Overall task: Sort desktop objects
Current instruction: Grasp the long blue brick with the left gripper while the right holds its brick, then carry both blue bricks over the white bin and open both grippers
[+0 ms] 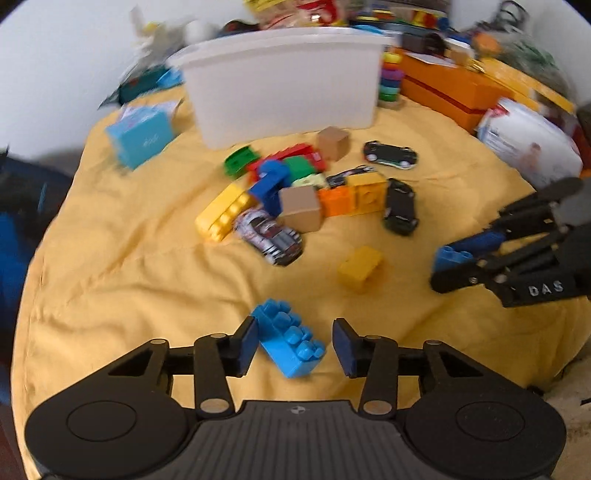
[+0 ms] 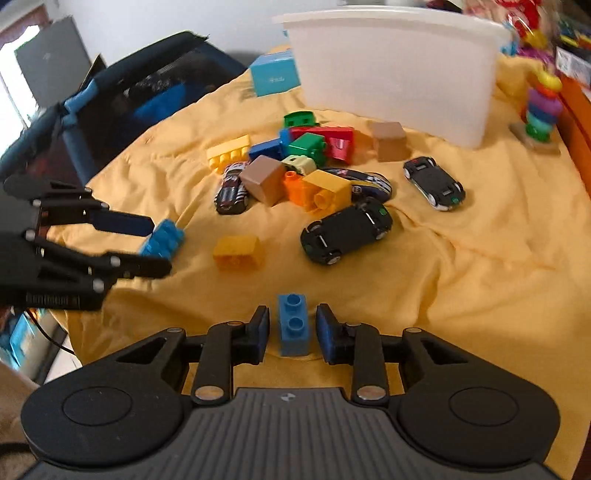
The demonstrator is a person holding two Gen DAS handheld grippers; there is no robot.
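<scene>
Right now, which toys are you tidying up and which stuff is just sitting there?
For the job: light blue brick between the open left gripper; blue brick between the open right gripper; yellow brick; brick pile; toy cars; white bin.

Just lying about: ring stacker; blue box; orange box.

The white bin (image 1: 284,85) keeps its inside out of sight from both cameras, only the outer wall showing. Behind it, the heap of packets and toys (image 1: 303,14) smears into blur and runs off the top edge of the left view. The blue-and-white car (image 2: 364,181) sits half buried behind the yellow brick (image 2: 327,190), its front end hidden. The dark bag (image 2: 147,85) is out of focus, contents unreadable. The writing on the light blue box (image 1: 142,134) is too blurred to read.
</scene>
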